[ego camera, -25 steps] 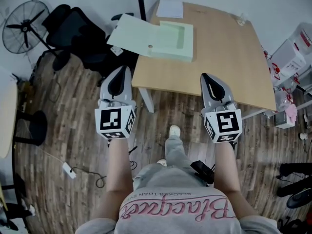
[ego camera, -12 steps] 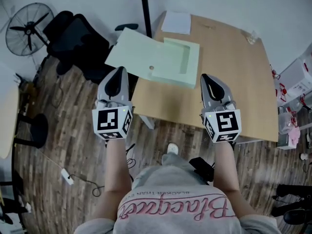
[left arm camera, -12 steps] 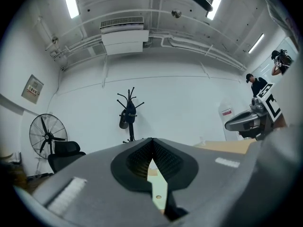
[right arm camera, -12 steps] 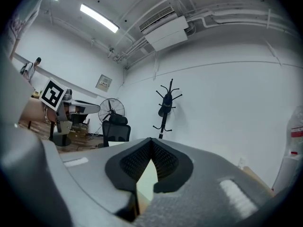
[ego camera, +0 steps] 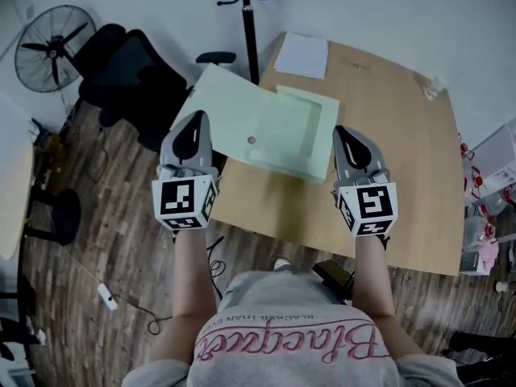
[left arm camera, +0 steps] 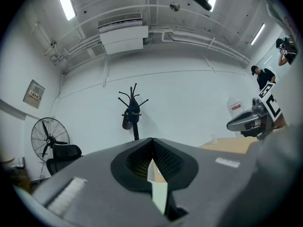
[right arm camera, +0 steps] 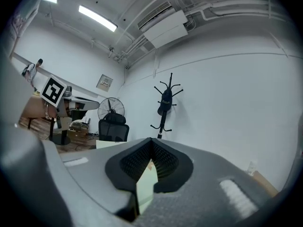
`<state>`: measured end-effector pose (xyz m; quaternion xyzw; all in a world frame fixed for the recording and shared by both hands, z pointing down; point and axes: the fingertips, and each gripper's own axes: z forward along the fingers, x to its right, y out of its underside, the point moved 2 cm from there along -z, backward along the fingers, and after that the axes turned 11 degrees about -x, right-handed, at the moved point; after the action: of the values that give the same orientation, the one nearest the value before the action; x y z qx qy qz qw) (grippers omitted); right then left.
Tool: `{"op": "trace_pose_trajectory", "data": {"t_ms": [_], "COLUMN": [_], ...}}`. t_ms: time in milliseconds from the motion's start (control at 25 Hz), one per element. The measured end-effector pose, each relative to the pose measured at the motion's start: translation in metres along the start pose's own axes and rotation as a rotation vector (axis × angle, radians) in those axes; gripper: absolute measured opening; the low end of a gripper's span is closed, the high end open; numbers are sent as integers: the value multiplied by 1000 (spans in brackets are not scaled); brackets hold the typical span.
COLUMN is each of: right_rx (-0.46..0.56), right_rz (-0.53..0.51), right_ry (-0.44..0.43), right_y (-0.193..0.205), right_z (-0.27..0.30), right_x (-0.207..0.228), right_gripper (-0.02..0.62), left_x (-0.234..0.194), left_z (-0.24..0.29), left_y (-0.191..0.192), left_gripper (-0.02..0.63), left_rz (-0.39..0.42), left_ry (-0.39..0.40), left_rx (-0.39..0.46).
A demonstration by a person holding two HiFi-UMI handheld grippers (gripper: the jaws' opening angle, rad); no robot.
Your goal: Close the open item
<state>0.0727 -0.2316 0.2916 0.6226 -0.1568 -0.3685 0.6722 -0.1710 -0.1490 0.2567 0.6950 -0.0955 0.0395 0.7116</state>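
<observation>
On the table (ego camera: 387, 160)'s far left, the box (ego camera: 294, 127) is lying open, its lid (ego camera: 222, 103) hanging past the edge. I am holding the left tongs (ego camera: 196, 118) and right tongs (ego camera: 342, 131) clenched and empty near it. Pushing with shut tips is risking sliding the box off, and only the head view is showing it whole, while the gripper views are catching a pale sliver.

left claw (ego camera: 193, 121) hides the box lid's (ego camera: 232, 110) near corner.

white wall (ego camera: 387, 6), wood floor (ego camera: 105, 240), fan (ego camera: 55, 37), office chair (ego camera: 129, 75)
</observation>
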Motion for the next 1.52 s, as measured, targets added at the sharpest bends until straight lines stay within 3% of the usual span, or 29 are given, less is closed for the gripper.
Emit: {"op": "trace_pose_trajectory", "data": {"t_ms": [680,1080,1440,1520], "right_rx": [-170,-325,-430,-445], "right_rz": [-3,43,88,95], "right_ry": [9,-22,-24,-15], "right_y": [39,71,101,104], "right_z": [68,108,134,139], "right_x": [-7,-57,-81,-84], "right_gripper": [3,3,3,3], "left_x": [-80,-128,-158,-162], "left_z": [58,79,90,91], "left_y": [57,126,196,211], "left_gripper": [11,131,162,196], "left_rz": [-81,-143,-228,-256], "left_ry": [-41,17,53,69], "left_rx": [-101,-260,-384,-417]}}
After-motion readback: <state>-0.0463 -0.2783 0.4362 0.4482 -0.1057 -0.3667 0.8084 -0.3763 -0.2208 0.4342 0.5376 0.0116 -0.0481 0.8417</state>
